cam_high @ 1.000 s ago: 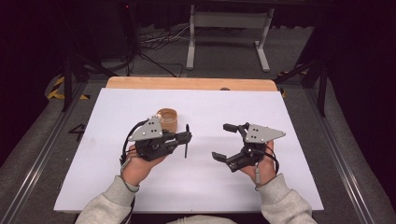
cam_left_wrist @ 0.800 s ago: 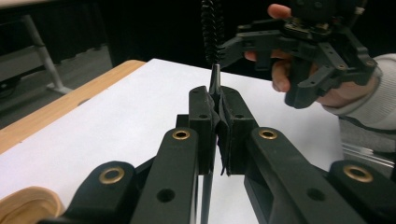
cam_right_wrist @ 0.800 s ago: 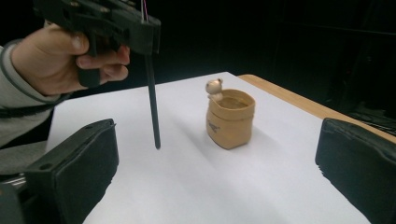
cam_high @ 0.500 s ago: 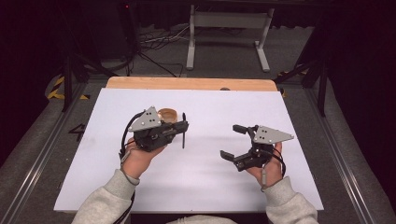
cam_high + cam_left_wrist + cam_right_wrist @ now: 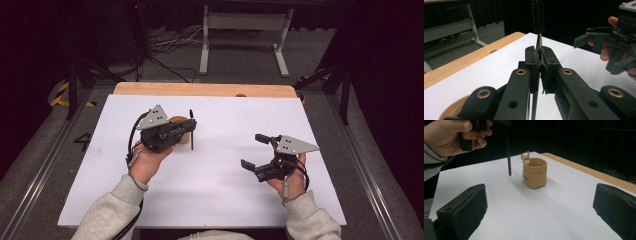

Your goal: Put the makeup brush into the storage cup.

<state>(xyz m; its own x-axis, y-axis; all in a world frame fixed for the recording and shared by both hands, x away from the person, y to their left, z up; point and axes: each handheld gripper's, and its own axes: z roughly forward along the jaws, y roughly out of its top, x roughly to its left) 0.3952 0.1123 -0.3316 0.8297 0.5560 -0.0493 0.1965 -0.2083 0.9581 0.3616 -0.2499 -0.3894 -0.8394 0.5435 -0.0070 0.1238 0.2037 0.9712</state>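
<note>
Tan pottery cup [image 5: 534, 173] with a bear figure sits at eleven o'clock on the white surface [image 5: 225, 200], well inside its edges. Left claw [image 5: 190, 131] clamps a thin black bottle brush [image 5: 538, 15] beside it; right claw [image 5: 254, 151] gapes over bare room at four o'clock.

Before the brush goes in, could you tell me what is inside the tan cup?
A small bear figure perches at the tan cup's rim; the inside wall looks bare, and the bottom is hidden by the front wall.
</note>
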